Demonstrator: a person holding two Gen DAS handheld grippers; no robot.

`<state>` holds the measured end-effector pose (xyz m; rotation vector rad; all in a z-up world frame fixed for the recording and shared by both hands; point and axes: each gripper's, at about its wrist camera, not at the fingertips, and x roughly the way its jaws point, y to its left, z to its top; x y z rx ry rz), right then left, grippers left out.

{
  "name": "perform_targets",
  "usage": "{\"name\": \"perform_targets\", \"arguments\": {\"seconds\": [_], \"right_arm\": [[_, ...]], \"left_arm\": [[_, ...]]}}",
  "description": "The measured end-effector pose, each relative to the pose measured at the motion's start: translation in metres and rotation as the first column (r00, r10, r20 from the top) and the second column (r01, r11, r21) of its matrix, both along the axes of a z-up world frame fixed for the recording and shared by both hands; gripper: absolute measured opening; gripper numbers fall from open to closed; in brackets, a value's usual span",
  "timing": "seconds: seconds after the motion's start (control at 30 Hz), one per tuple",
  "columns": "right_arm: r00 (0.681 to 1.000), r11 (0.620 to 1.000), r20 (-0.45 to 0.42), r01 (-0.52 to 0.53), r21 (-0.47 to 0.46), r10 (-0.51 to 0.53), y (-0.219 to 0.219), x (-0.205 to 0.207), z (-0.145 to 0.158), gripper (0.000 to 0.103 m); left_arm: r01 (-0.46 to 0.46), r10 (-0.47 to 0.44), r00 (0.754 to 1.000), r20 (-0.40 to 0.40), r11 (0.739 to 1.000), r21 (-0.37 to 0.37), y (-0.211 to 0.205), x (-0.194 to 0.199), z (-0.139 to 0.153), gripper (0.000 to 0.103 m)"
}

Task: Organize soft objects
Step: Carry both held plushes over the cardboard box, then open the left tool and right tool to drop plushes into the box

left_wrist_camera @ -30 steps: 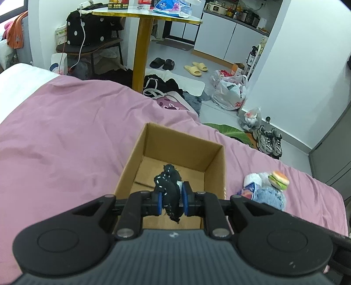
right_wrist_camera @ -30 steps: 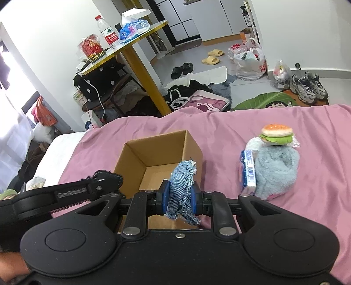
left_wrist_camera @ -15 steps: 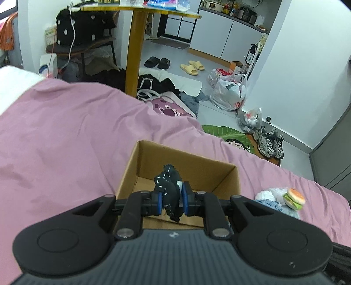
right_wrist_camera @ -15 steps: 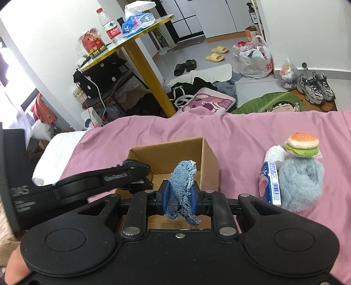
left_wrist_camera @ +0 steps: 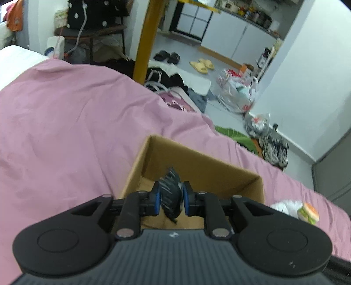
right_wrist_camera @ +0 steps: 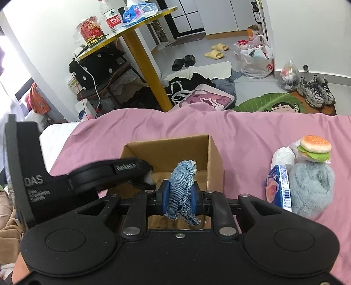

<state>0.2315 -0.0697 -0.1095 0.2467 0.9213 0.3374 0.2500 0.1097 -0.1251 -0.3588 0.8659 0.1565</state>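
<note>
Both hands drift over the cardboard box (left_wrist_camera: pixel 197 166), left hand-held gripper (left_wrist_camera: pixel 170 198) just loosening off its black toy (left_wrist_camera: pixel 171 188), right hand-held gripper (right_wrist_camera: pixel 179 197) clamped on denim scrap (right_wrist_camera: pixel 181 188), so drops look close.

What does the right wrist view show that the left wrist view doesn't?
Only the right wrist view: the right hand-held gripper shut on a denim scrap, the fluffy blue-grey item, a tissue pack, and the tabletop with a water bottle.
Only the left wrist view: the left hand-held gripper, jaws just opening, with a black spotted item between them.
Both: the cardboard box, pink bedspread and burger plush.
</note>
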Motion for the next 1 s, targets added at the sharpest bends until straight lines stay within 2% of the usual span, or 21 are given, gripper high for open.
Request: {"name": "perform_targets", "arguments": {"seconds": [0.03,0.1,0.2,0.43,0.57,0.63,0.7,0.8,0.9,0.93,1.0], "right_arm": [[1.000,1.000,-0.003,0.003,-0.001,-0.003,0.001,0.000,-0.001,0.020],[1.000,1.000,-0.008,0.004,0.003,-0.004,0.002,0.000,-0.002,0.020],[1.000,1.000,-0.001,-0.011,-0.002,0.011,0.007,0.001,-0.002,0.020],[1.000,1.000,0.008,-0.013,0.015,0.013,0.011,0.010,-0.004,0.020],[1.000,1.000,0.009,0.007,0.023,-0.007,0.009,0.017,-0.007,0.020],[1.000,0.999,0.004,0.012,0.048,-0.013,0.008,0.021,-0.008,0.020],[1.000,0.997,0.012,0.012,0.078,-0.013,0.008,0.022,-0.008,0.020],[1.000,0.994,0.029,0.001,0.107,-0.004,0.015,0.025,-0.005,0.021],[0.999,0.985,0.045,-0.031,0.168,0.024,0.019,0.030,-0.007,0.029],[0.999,0.983,0.042,-0.036,0.180,0.029,0.018,0.032,-0.009,0.043],[1.000,0.976,0.021,-0.017,0.217,0.013,0.010,0.035,-0.011,0.060]], "left_arm": [[-0.007,0.007,1.000,0.006,1.000,0.002,0.001,0.000,0.001,0.022],[-0.032,0.032,0.999,0.011,0.999,-0.006,0.004,0.001,0.003,0.030],[-0.061,0.062,0.998,0.033,0.997,-0.040,0.011,-0.003,0.008,0.033],[-0.071,0.073,0.997,0.038,0.997,-0.038,0.018,-0.021,0.022,0.035],[-0.097,0.097,0.995,0.030,0.995,-0.007,0.019,-0.030,0.030,0.046],[-0.102,0.102,0.994,0.040,0.995,-0.008,0.021,-0.035,0.036,0.048],[-0.102,0.102,0.994,0.046,0.995,-0.007,0.022,-0.039,0.041,0.058],[-0.119,0.119,0.992,0.032,0.993,-0.020,0.027,-0.042,0.043,0.064],[-0.160,0.161,0.987,0.019,0.987,-0.026,0.034,-0.045,0.043,0.067],[-0.174,0.174,0.985,0.012,0.985,-0.022,0.038,-0.046,0.042,0.067],[-0.186,0.186,0.982,0.001,0.982,-0.022,0.042,-0.048,0.043,0.070]]}}
